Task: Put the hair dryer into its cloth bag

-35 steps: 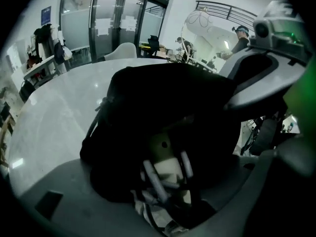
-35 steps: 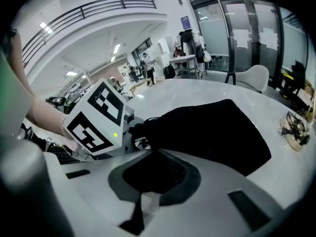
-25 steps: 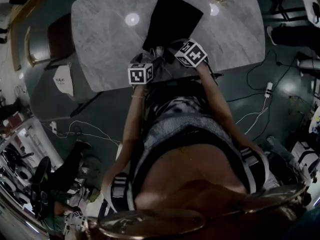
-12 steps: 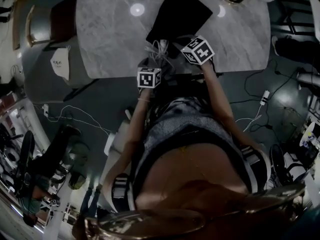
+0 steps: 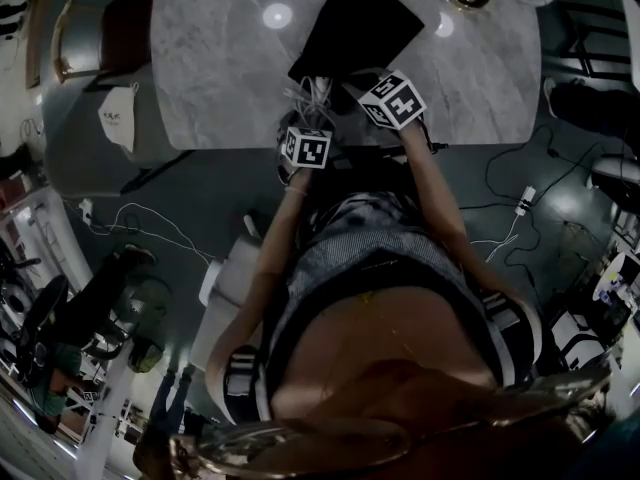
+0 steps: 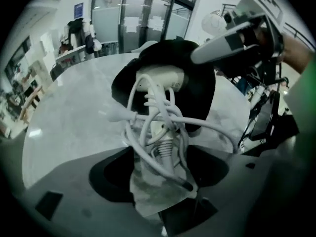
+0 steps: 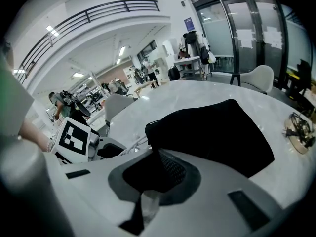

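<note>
The hair dryer (image 6: 160, 79) lies on the marble tabletop (image 6: 74, 112) with its white head poked into the mouth of the black cloth bag (image 7: 217, 132). Its handle and the tangled cord (image 6: 148, 113) trail out toward the near edge, so the step in hand appears to be feeding the dryer in, and it is not yet done. The right gripper (image 7: 157, 169) has its fingers closed tight on the near rim of the bag and holds the mouth up. The left gripper (image 6: 163, 162) points steeply down over the cord bundle with its fingers wide. They have just been closing a little, with the loops and the base of the handle between them, though whether the pads already touch the cord is hard to tell from this angle. The next move probably calls for closing on the handle and cord together, then pushing them forward into the bag while the right side keeps the rim lifted, and taking care that no stray loop or the plug catches on the edge.
</note>
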A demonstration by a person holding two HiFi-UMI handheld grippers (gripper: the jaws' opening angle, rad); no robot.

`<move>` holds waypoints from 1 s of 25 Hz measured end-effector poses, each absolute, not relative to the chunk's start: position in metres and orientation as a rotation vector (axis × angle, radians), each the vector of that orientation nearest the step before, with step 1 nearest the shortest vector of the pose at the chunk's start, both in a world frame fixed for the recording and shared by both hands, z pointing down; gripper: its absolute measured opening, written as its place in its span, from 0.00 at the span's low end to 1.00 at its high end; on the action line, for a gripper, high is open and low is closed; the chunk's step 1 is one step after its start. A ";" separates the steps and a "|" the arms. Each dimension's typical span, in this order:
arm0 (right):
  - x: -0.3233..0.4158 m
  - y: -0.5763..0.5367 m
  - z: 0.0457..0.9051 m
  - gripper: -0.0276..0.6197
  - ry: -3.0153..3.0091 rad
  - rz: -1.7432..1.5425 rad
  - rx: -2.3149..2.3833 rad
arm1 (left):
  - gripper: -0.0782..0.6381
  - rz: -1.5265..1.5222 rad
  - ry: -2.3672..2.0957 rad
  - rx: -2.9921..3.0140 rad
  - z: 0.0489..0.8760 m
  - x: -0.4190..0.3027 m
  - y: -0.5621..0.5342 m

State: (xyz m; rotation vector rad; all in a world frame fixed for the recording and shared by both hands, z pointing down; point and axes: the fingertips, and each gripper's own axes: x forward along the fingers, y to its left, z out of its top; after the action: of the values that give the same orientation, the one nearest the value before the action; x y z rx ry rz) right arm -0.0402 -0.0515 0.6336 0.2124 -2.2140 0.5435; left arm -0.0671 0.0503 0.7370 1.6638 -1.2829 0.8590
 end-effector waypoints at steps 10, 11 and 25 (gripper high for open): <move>-0.043 -0.048 0.627 0.15 -2.228 0.537 0.235 | 0.36 0.891 -1.202 1.721 0.733 -0.062 0.052; -0.043 -0.048 0.626 0.15 -2.228 0.536 0.237 | 0.34 0.894 -1.198 1.725 0.731 -0.062 0.052; -0.052 -0.043 0.622 0.15 -2.242 0.569 0.243 | 0.32 0.741 -1.130 1.765 0.696 -0.065 0.022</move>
State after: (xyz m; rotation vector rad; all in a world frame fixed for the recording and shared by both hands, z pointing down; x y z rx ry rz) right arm -0.0518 -0.0426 0.6216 0.2434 -2.2425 0.5688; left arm -0.0646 0.0224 0.6959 1.7653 -1.1305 0.7413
